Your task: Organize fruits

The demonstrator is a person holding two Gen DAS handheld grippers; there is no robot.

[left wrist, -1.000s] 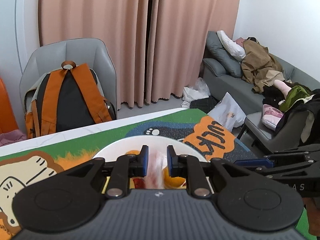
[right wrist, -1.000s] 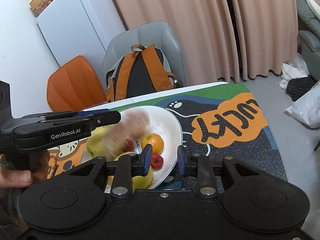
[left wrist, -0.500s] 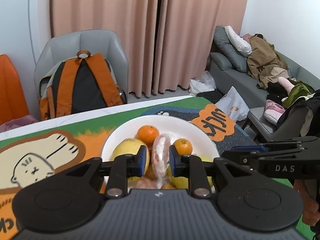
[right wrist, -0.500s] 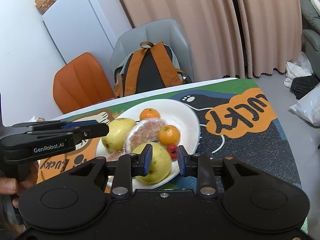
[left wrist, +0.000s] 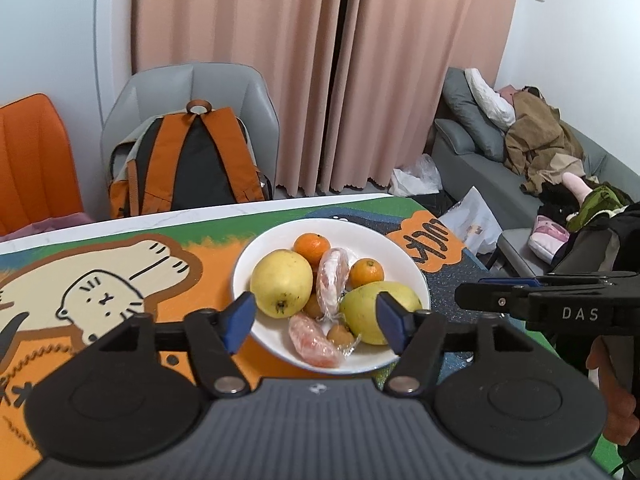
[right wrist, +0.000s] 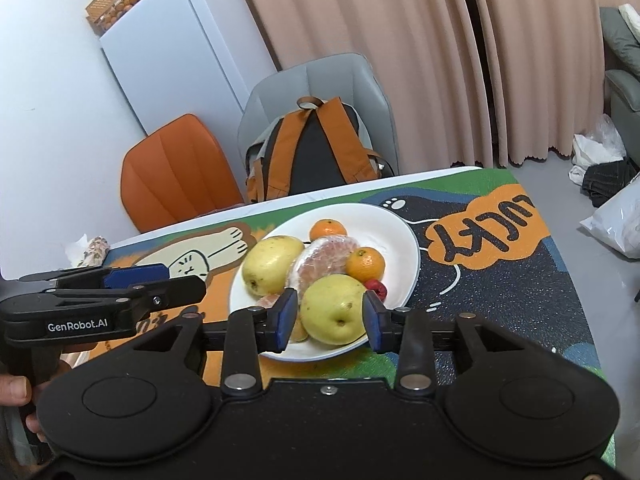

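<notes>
The left hand-held gripper (left wrist: 316, 316), at the bottom of its own view, has its blue-padded jaws opening wide with nothing gripped between them; the fruit seen in the gap lies in the plate beyond. The right hand-held gripper (right wrist: 330, 314), low in its view, is also opening its jaws, which frame a yellow-green pear (right wrist: 334, 308) without the pads pressing on it. Both point down at a round white ceramic plate (left wrist: 404, 258) in the middle of each frame, resting on the desk (left wrist: 120, 222), which is covered by a colourful cartoon mat (left wrist: 100, 280). The plate holds a second yellow pear (left wrist: 280, 282), two small orange tangerines (left wrist: 312, 246), plastic-wrapped pinkish fruit pieces (left wrist: 332, 280) and a small red fruit (right wrist: 378, 288). Behind the desk, in the upper centre, an orange-and-black backpack (right wrist: 312, 152) sits on a grey chair (right wrist: 344, 76).
</notes>
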